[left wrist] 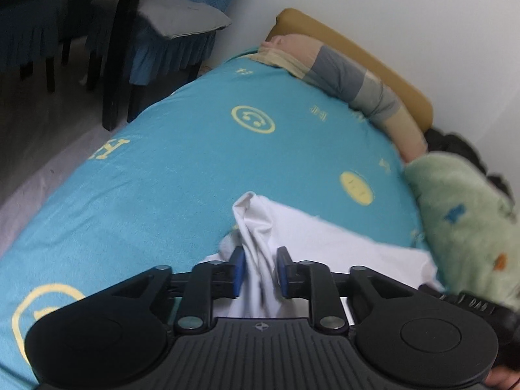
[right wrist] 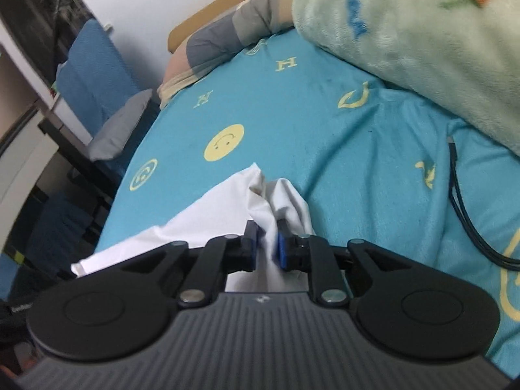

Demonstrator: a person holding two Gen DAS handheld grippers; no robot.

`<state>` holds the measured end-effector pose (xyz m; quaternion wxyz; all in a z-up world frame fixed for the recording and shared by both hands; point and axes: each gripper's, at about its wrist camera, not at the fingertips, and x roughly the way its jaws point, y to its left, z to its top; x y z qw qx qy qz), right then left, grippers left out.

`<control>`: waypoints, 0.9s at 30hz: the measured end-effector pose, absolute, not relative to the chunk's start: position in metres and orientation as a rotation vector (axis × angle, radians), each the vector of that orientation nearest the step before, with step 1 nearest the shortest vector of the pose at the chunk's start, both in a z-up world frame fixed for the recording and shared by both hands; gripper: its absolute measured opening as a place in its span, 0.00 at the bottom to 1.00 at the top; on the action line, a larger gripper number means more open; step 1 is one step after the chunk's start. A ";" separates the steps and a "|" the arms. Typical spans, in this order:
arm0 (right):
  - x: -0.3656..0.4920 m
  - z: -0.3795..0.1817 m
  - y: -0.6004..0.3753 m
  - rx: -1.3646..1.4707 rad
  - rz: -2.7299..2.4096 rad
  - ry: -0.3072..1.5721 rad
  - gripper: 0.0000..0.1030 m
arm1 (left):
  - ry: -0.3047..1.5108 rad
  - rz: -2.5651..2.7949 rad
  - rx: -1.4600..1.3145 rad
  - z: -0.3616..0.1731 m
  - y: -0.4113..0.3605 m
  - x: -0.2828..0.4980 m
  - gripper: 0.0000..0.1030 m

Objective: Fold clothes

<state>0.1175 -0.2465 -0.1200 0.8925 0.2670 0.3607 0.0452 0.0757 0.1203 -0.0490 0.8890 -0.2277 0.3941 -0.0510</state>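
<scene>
A white garment (left wrist: 325,237) lies crumpled on the teal bed sheet (left wrist: 162,178) with yellow smiley prints. In the left wrist view my left gripper (left wrist: 260,253) straddles a raised fold of it. Its blue pads (left wrist: 239,266) stand a little apart, and the cloth hangs loosely between them. In the right wrist view the white garment (right wrist: 201,214) stretches away to the left. My right gripper (right wrist: 266,227) is nearly closed, and its pads (right wrist: 282,247) pinch another bunched fold. Both grippers point down at the bed.
A fluffy green blanket (left wrist: 461,221) (right wrist: 422,32) is heaped on the bed's right side. A striped pillow (left wrist: 357,74) lies against the tan headboard (left wrist: 390,74). A black cable (right wrist: 455,188) trails over the teal bed sheet (right wrist: 325,136). Blue-covered chairs (left wrist: 162,32) stand beyond the bed's left edge.
</scene>
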 end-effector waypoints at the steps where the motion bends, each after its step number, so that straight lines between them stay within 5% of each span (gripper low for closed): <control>1: 0.114 -0.115 -0.249 0.574 0.093 0.750 0.21 | 0.810 -0.121 -0.495 -0.043 0.122 0.070 0.45; 4: 0.091 -0.100 -0.260 0.679 0.089 0.736 0.78 | 0.815 -0.183 -0.521 -0.025 0.114 0.044 0.53; 5: 0.082 -0.095 -0.265 0.724 0.087 0.729 0.82 | 0.818 -0.208 -0.528 -0.021 0.111 0.034 0.55; 14: -0.008 -0.111 -0.305 1.198 0.033 0.807 0.81 | 0.856 -0.431 -0.534 -0.007 0.058 -0.023 0.68; 21: 0.012 -0.149 -0.292 1.256 -0.004 0.927 0.72 | 1.051 -0.474 -0.789 -0.063 0.048 0.000 0.68; 22: 0.016 -0.150 -0.288 1.229 -0.017 0.931 0.67 | 1.062 -0.477 -0.845 -0.070 0.050 0.001 0.68; 24: 0.020 -0.145 -0.280 1.145 -0.045 0.920 0.35 | 1.070 -0.498 -0.938 -0.080 0.051 0.000 0.68; 27: 0.019 -0.127 -0.271 1.052 -0.006 0.837 0.21 | 1.060 -0.552 -1.023 -0.084 0.048 -0.001 0.73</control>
